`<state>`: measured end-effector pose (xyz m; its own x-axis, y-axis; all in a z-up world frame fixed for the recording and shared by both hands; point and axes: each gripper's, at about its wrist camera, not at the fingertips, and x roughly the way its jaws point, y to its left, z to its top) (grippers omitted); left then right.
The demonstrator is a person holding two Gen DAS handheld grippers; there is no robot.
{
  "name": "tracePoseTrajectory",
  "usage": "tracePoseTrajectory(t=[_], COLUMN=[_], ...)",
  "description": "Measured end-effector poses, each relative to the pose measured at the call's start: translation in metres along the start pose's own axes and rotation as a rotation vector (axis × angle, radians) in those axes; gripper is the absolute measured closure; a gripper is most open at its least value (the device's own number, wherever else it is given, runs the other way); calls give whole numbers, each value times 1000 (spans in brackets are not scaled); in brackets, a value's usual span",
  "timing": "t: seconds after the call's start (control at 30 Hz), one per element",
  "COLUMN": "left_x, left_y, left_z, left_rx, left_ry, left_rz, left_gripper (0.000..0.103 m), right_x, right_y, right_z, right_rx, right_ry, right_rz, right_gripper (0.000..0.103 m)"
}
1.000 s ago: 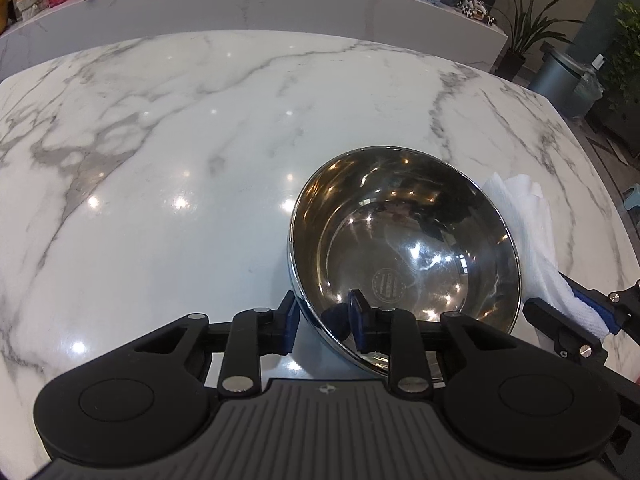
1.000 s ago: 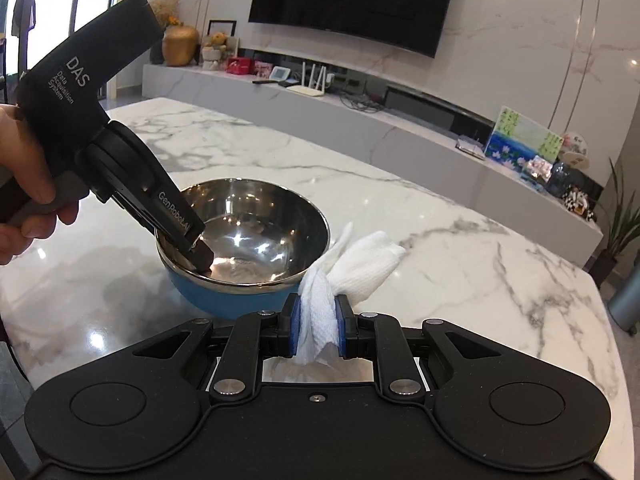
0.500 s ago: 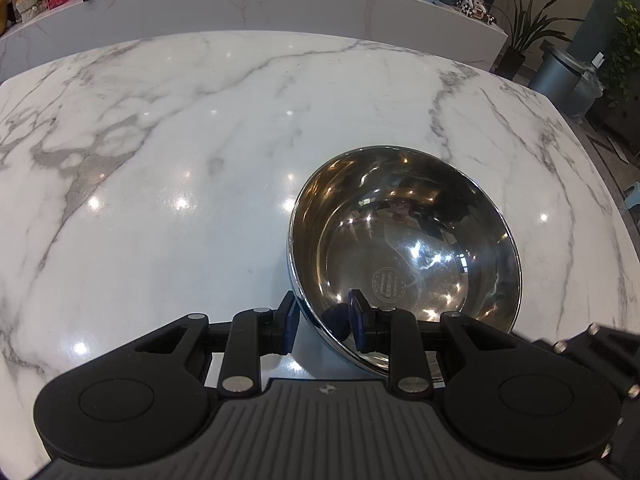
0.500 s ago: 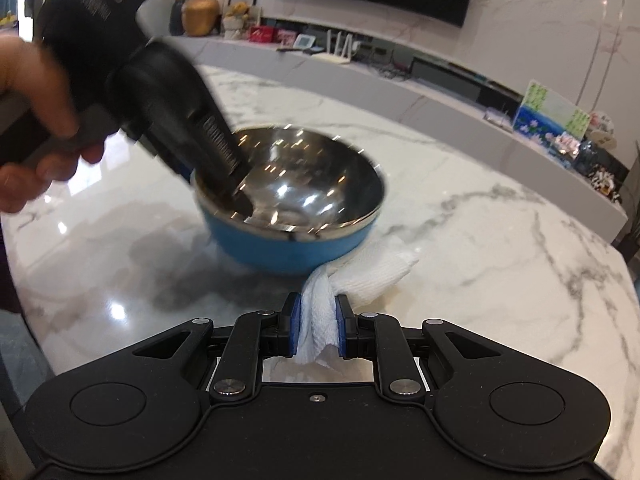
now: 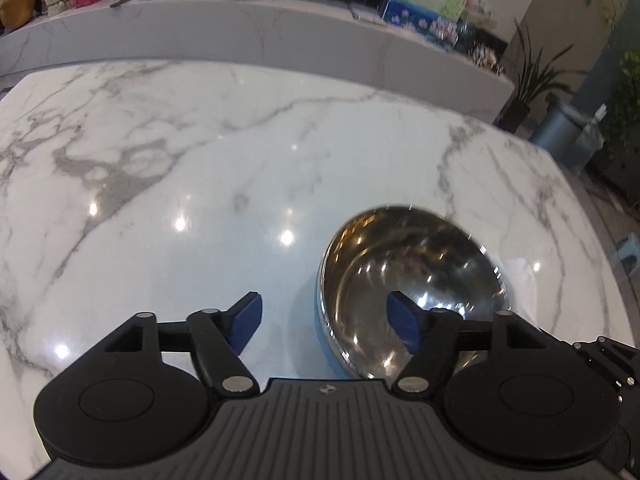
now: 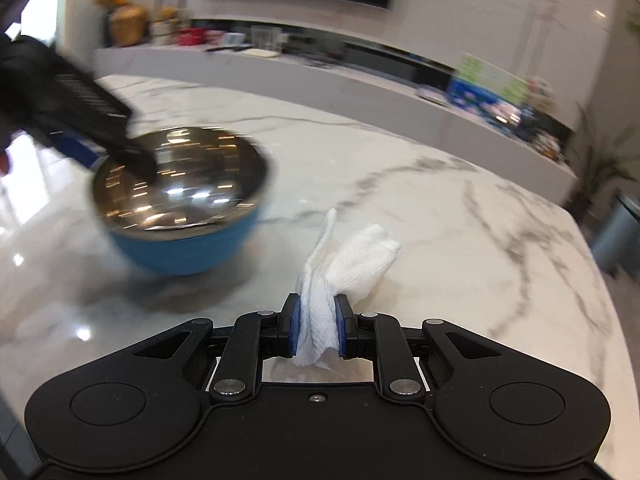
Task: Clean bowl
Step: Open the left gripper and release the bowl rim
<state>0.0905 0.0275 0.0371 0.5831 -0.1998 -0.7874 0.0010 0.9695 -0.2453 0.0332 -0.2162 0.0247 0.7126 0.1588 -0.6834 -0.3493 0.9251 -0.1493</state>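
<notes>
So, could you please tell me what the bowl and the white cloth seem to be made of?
The bowl looks like polished stainless steel inside, given its mirror-like glints, with a matte blue outer shell, perhaps plastic or a coating. The white cloth looks like embossed paper towel, soft and crumpled.

The left gripper (image 5: 324,314) has just been opening, its jaws now wide with the blue pads (image 5: 245,321) pressing on nothing, while the right gripper (image 6: 318,330) is clamped on a white paper towel (image 6: 340,264).
</notes>
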Motion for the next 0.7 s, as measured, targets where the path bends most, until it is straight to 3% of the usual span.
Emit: tracePoseTrajectory(t=[0.23,0.33,0.47,0.53,0.7], left_x=[-5,-8,-14,-17,-26], left_y=[-4,-5,-4,-2,1], left_z=[0,-1,-3,-3,-5], left_rx=[6,18,22,17,3], left_ry=[-21,-27,-44,-55,-74], left_rz=[-3,-5,-7,-5,-3], left_gripper=[28,18,18,18,18], right_x=[13,16,17,16,4], right_y=[-17,-16,-14,-14,-14], right_z=[-5,-9,-7,-6,-3], right_rx=[101,120,111,113,148], right_ry=[63,71,88,94,69], right_rz=[12,18,16,17,21], right_gripper=[87,85,82,79,57])
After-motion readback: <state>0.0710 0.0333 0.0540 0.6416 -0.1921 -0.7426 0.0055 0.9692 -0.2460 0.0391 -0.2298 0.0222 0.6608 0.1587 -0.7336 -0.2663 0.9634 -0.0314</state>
